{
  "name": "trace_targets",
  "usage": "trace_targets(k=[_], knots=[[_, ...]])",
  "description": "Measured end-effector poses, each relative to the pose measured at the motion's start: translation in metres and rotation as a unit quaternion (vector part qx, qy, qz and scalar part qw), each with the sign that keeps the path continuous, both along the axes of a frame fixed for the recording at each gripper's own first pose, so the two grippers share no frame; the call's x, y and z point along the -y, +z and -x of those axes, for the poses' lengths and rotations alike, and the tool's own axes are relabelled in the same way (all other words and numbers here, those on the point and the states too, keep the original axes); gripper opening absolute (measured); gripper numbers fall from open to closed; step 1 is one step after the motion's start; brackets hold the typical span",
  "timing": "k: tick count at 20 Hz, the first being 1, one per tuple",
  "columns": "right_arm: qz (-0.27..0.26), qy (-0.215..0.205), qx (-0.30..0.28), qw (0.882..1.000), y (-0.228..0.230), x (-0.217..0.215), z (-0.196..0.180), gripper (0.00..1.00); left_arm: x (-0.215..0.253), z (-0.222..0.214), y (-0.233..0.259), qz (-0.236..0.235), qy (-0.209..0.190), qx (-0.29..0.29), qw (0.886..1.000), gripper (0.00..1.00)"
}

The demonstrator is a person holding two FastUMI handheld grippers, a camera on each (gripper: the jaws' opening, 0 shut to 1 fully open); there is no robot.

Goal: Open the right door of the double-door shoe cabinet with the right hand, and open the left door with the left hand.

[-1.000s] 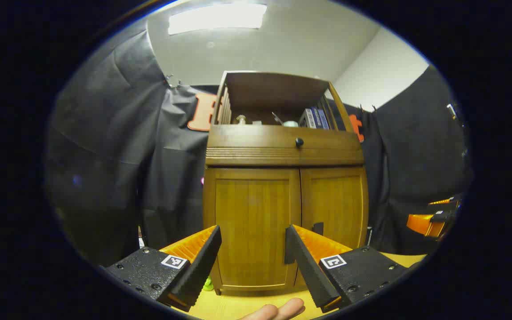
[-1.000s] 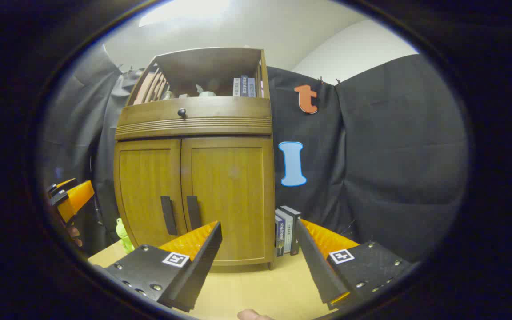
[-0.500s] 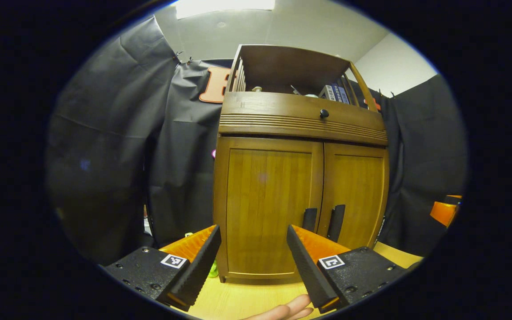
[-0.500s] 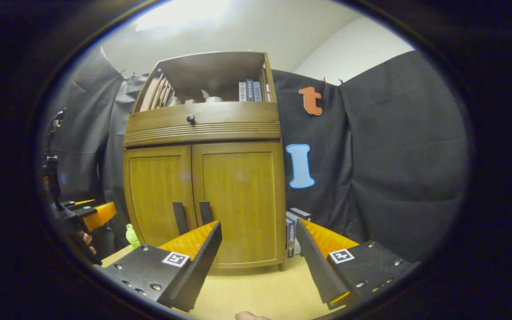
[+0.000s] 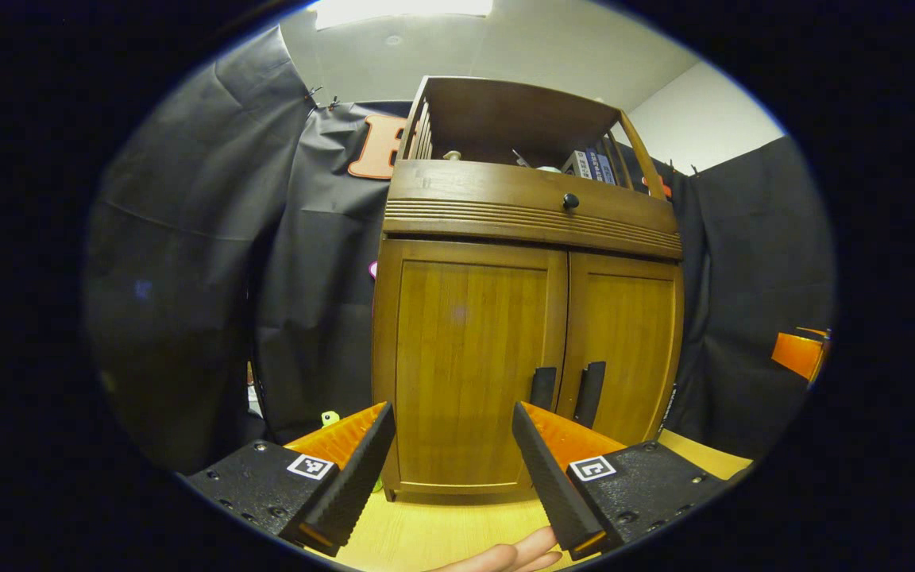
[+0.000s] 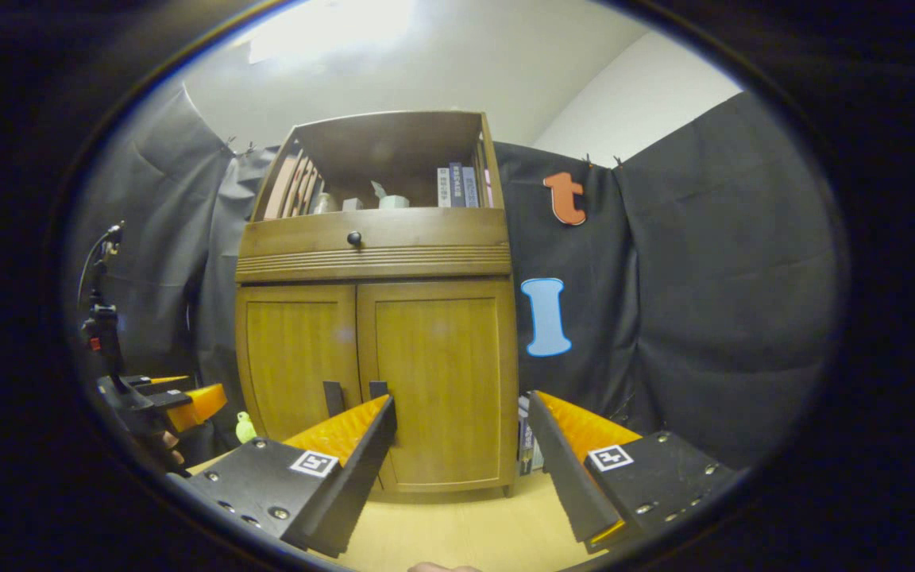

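Note:
A brown wooden shoe cabinet (image 5: 529, 222) (image 6: 374, 246) stands on a light wooden table, both doors closed. Its left door (image 5: 469, 365) (image 6: 295, 357) and right door (image 5: 624, 342) (image 6: 442, 373) each carry a black vertical handle near the middle seam: left handle (image 5: 542, 388) (image 6: 333, 397), right handle (image 5: 589, 392) (image 6: 378, 389). My left gripper (image 5: 449, 469) is open, short of the left door. My right gripper (image 6: 461, 469) is open, in front of the right door's lower part. The right gripper (image 5: 799, 353) shows far right in the left gripper view; the left gripper (image 6: 179, 397) shows far left in the right gripper view.
The cabinet has a drawer with a black knob (image 5: 569, 201) and an open top shelf with books (image 6: 457, 184). More books (image 6: 525, 445) stand on the table (image 6: 473, 524) right of the cabinet. A small green toy (image 6: 245, 427) sits at its left. Black cloth hangs behind.
Both views have shifted: the cabinet sits lower in the right gripper view and its handles are partly behind my finger. The left gripper view has tilted up, bringing both handles into sight.

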State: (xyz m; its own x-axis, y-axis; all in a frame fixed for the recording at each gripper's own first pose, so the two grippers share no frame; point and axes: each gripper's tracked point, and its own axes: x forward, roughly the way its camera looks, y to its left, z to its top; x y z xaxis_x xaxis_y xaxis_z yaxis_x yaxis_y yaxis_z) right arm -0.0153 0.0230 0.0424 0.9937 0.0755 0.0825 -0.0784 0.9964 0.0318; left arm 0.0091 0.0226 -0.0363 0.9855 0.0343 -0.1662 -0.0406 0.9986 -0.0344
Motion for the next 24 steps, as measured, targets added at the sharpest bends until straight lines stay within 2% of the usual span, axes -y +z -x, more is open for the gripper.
trace_targets(k=[6,7,8,10,11,12,13,15,17,18,19,21,24], knots=[[0.018,0.018,-0.009,1.0,-0.005,-0.025,-0.031,0.94,-0.004,-0.001,0.002,0.013,-0.006,0.001,1.0,0.89],[0.025,0.023,-0.013,0.999,-0.009,-0.033,-0.04,0.98,-0.006,-0.003,0.002,0.015,-0.005,0.001,1.0,0.88],[0.031,0.028,-0.016,0.999,-0.012,-0.041,-0.051,0.96,-0.008,-0.004,0.001,0.017,-0.004,-0.001,1.0,0.92],[0.044,0.039,-0.024,0.998,-0.022,-0.058,-0.074,0.94,-0.011,-0.006,0.0,0.021,-0.005,-0.004,1.0,0.92],[0.053,0.048,-0.03,0.997,-0.03,-0.071,-0.086,0.99,-0.011,-0.008,0.0,0.022,-0.006,-0.004,1.0,0.92],[0.063,0.052,-0.034,0.996,-0.037,-0.082,-0.099,0.99,-0.013,-0.009,0.001,0.022,-0.007,-0.004,1.0,0.92],[0.073,0.055,-0.038,0.995,-0.043,-0.093,-0.11,0.94,-0.014,-0.01,0.0,0.021,-0.008,-0.003,1.0,0.92],[0.08,0.063,-0.046,0.994,-0.061,-0.117,-0.134,0.94,-0.013,-0.01,0.0,0.025,-0.016,-0.002,1.0,0.92],[0.086,0.058,-0.061,0.993,-0.083,-0.135,-0.16,0.99,-0.012,-0.014,0.001,0.028,-0.027,0.0,0.999,0.92],[0.087,0.054,-0.072,0.992,-0.095,-0.144,-0.172,0.99,-0.016,-0.016,0.001,0.031,-0.024,-0.002,0.999,0.92],[0.087,0.055,-0.081,0.991,-0.106,-0.152,-0.185,0.94,-0.021,-0.016,-0.001,0.036,-0.02,-0.005,0.999,0.88],[0.091,0.058,-0.093,0.99,-0.119,-0.168,-0.208,0.99,-0.028,-0.019,-0.002,0.045,-0.011,-0.008,0.999,0.92],[0.091,0.052,-0.101,0.989,-0.131,-0.18,-0.24,0.94,-0.034,-0.023,-0.004,0.054,-0.005,-0.013,0.998,0.92]])
